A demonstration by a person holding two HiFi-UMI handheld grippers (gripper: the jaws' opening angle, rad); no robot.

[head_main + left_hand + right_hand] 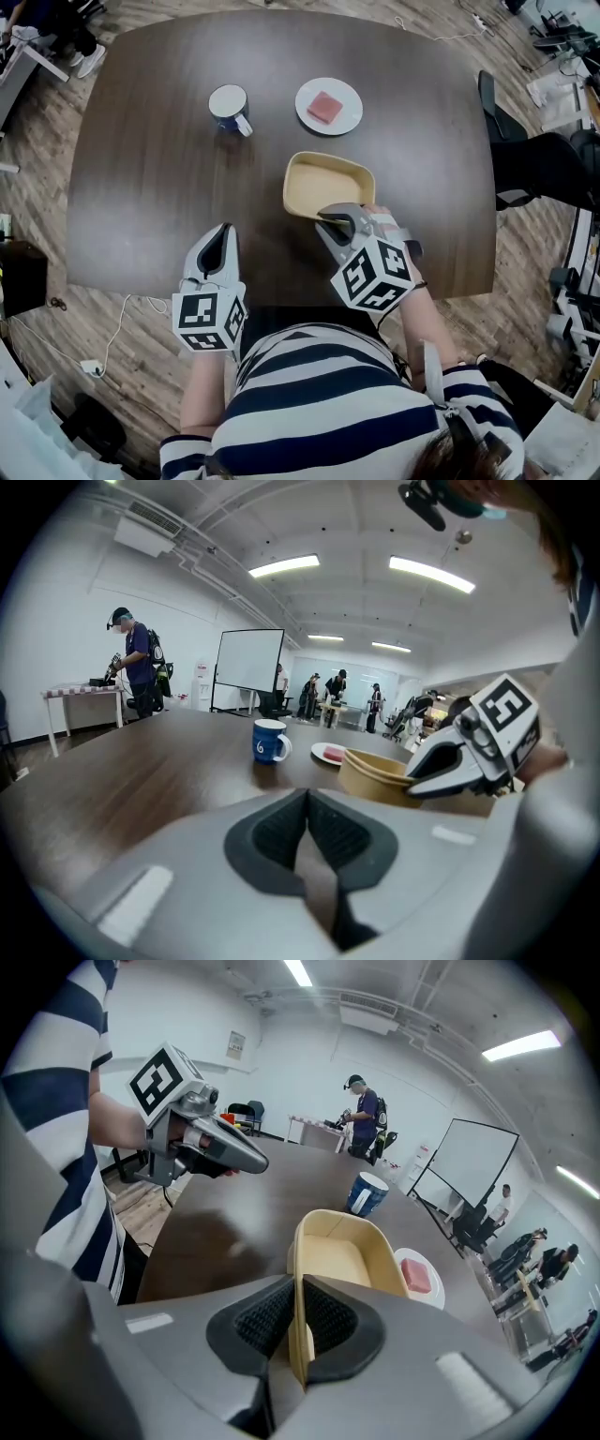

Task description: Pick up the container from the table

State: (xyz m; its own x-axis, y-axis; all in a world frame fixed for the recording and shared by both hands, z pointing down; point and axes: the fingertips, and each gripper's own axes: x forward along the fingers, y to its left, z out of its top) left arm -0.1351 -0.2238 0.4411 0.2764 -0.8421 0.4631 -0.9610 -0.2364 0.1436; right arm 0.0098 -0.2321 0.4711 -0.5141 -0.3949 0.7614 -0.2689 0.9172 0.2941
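The dark brown wooden counter with rounded corners is mostly bare, with wide free surface on its left side and along its near edge. The beige rectangular container is right of centre, close to that edge, its near wall pinched between the jaws of the right tool. The left tool, jaws pressed together on nothing, hovers over the near edge, well apart. Beyond stand a round white plate and a blue mug.
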